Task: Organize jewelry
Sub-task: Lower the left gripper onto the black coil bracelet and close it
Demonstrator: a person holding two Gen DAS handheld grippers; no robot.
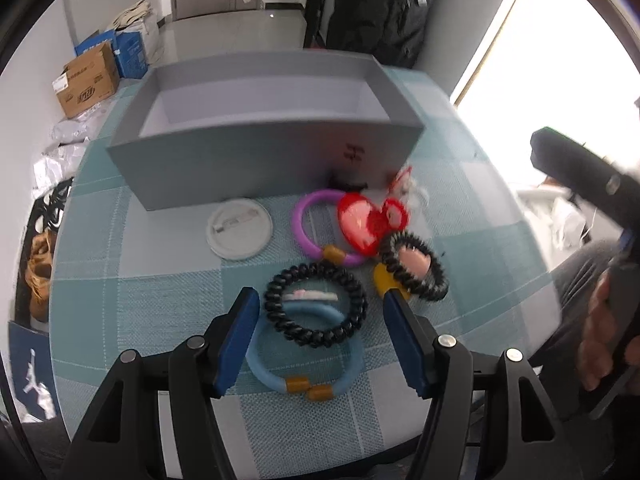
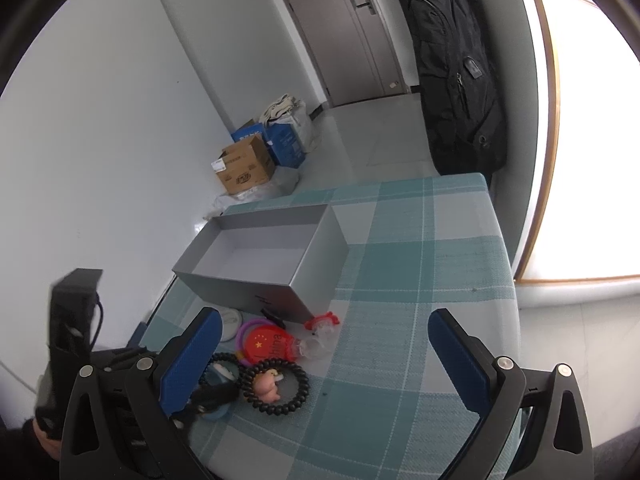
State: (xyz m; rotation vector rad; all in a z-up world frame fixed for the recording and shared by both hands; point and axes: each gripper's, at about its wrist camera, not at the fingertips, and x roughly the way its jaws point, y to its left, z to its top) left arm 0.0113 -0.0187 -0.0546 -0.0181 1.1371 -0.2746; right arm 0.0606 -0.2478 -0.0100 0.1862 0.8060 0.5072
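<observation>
An open, empty grey box (image 1: 240, 160) (image 2: 320, 264) stands on the teal checked tablecloth (image 1: 160, 280). In front of it lie a white round badge (image 1: 239, 228), a purple ring bracelet (image 1: 304, 220), a red heart-shaped piece (image 1: 360, 224) and a black spiral hair tie with a pink charm (image 1: 414, 268) (image 2: 276, 386). My left gripper (image 1: 320, 296) is open. Another black spiral hair tie (image 1: 316, 304), lying on a blue ring bracelet (image 1: 280, 372), sits between its blue pads (image 1: 236, 336) without touching them. My right gripper (image 2: 324, 316) hangs open above the table, holding nothing.
A small red trinket (image 2: 322, 320) and a clear plastic piece (image 2: 312, 346) lie by the box's corner. A black backpack (image 2: 460, 72) hangs past the table's far edge. Cardboard boxes (image 1: 86, 80) and shoes (image 1: 40, 272) sit on the floor to the left. A hand (image 1: 608, 340) holds the right gripper.
</observation>
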